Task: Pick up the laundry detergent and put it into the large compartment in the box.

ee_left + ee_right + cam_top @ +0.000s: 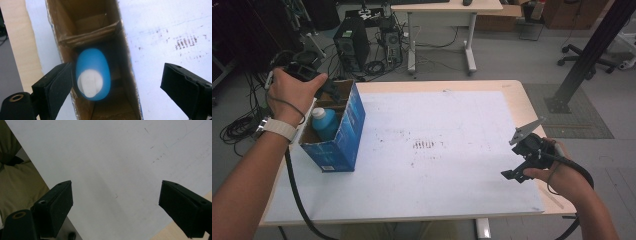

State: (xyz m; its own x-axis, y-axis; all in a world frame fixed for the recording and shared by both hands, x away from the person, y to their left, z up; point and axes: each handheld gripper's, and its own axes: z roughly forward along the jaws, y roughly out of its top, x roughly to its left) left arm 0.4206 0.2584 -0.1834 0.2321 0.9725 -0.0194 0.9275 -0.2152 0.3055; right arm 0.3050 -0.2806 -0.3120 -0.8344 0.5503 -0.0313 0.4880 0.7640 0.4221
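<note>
My left gripper (pixel 117 82) hangs over the blue cardboard box (pixel 343 131), jaws spread, gripping nothing. Blue bottle with white cap (pixel 93 74) stands upright inside the box. My right gripper (pixel 116 207), jaws wide apart, hovers above the white mat (pixel 437 150).

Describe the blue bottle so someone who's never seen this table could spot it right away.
Start at the white-topped table and go to its left edge, where an open blue box stands under the left gripper. The bottle stands upright inside the box. It is bright blue with a white cap, against brown cardboard.
</note>
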